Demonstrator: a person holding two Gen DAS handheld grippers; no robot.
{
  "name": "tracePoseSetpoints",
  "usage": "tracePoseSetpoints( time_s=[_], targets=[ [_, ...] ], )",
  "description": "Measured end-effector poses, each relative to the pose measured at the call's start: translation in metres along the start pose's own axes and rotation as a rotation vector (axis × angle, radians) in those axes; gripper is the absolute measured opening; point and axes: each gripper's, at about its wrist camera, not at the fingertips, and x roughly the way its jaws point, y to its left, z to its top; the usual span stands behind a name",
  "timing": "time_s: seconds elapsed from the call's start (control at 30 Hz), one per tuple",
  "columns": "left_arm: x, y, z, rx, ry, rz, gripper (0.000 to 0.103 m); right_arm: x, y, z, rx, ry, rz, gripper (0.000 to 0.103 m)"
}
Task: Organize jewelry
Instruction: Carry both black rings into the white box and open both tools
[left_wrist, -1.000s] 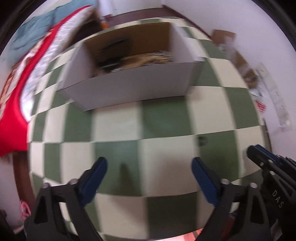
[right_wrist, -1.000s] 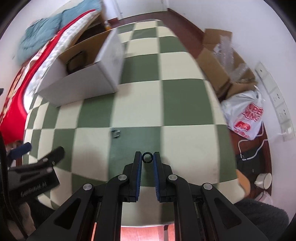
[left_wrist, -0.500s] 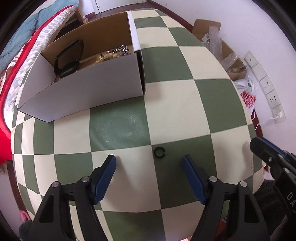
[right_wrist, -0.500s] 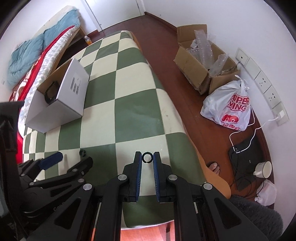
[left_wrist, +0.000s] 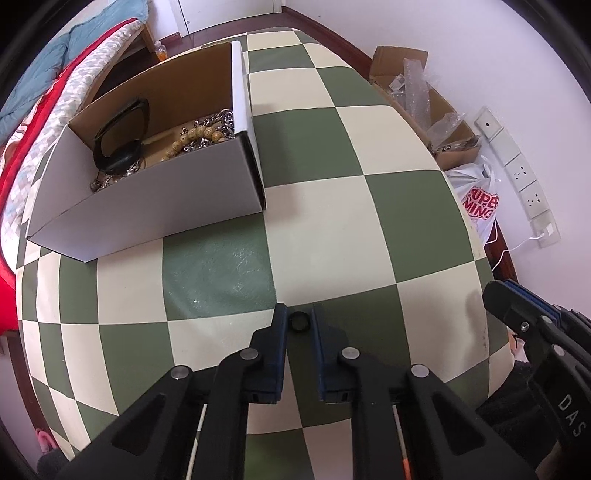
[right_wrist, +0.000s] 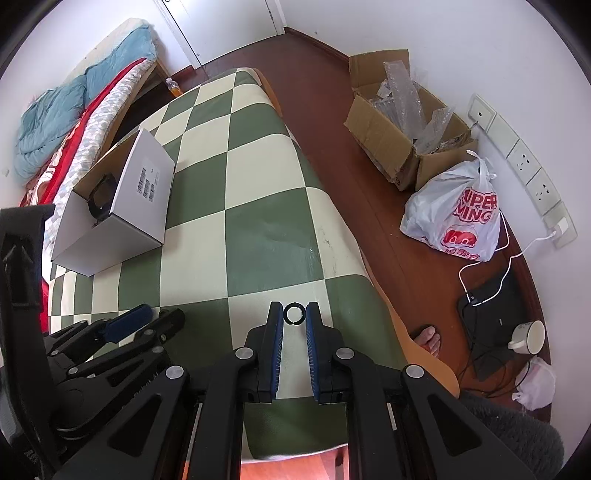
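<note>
My left gripper is shut on a small black ring low over the green-and-cream checked table. My right gripper is shut on another small black ring and holds it above the table's near right part. A white cardboard box stands at the far left; inside lie a black bangle, wooden beads and a metal chain. The box also shows in the right wrist view. The left gripper shows at the lower left of the right wrist view.
A bed with red and blue bedding runs along the table's left side. On the floor to the right are an open carton, a white plastic bag, cables, a cup and a bare foot.
My left gripper has come down around the loose ring on the table and closed on it. My right gripper has swung right, still holding its ring.
</note>
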Motion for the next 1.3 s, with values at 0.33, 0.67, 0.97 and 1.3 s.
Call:
tracePoseSetpoints(
  time_s=[0.33,0.67,0.97,1.3],
  targets=[
    [-0.034,0.029,-0.009,-0.052,-0.045,-0.005,0.01,-0.014,0.006,0.004,0.0,-0.027,0.018,0.013],
    [-0.103,0.125,0.03,-0.194,-0.166,-0.008,0.01,-0.045,0.08,0.036,-0.08,-0.077,0.21,0.013],
    [-0.045,0.192,0.087,-0.293,-0.013,-0.074,0.01,0.003,0.172,0.098,-0.123,0.049,0.358,0.013],
    [-0.027,0.201,0.106,-0.348,0.049,-0.088,0.014,0.06,0.191,0.127,-0.156,0.202,0.269,0.014]
  ],
)
